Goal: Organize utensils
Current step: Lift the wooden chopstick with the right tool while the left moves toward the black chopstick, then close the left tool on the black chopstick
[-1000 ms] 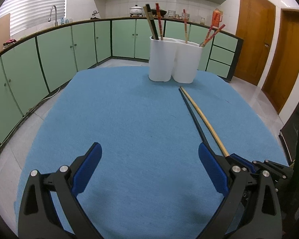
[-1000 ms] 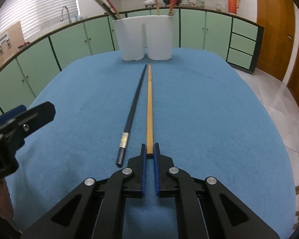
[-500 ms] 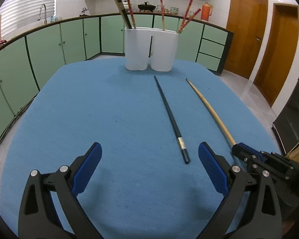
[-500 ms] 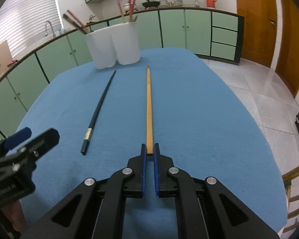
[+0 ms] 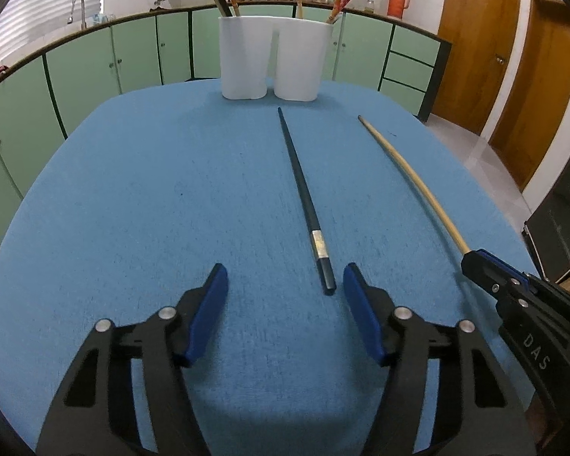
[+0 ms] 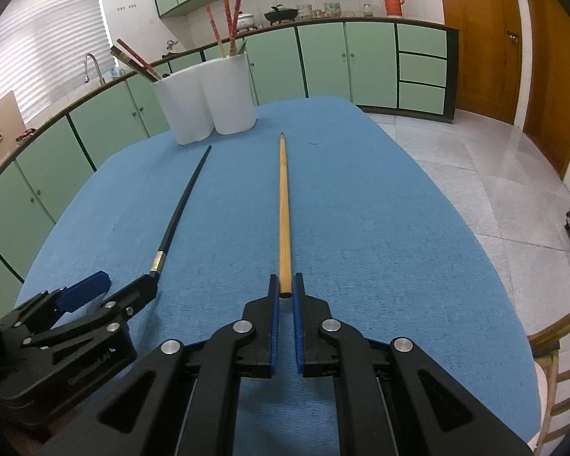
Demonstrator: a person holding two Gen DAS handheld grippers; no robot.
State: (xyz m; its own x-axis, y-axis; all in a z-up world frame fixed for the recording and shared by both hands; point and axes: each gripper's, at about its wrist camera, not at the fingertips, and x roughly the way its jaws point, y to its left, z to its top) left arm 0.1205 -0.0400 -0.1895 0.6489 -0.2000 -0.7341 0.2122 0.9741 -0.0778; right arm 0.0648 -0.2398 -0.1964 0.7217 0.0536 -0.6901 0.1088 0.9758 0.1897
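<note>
Black chopstick (image 5: 304, 205): flat on blue surface (image 5: 133, 209), butt between closing left gripper (image 5: 283, 304) pads, off-centre at 3 o'clock. Risk: it rolls away. Right gripper (image 6: 284, 296) pinches bamboo chopstick (image 6: 284, 205). Holder (image 5: 271, 62) at 12 o'clock.

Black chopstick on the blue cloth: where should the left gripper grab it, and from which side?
Grip the black chopstick at its thick near end, just below the silver band, coming straight along its length from the near side. That end already lies between the closing left gripper fingers, off centre toward the right one.
</note>
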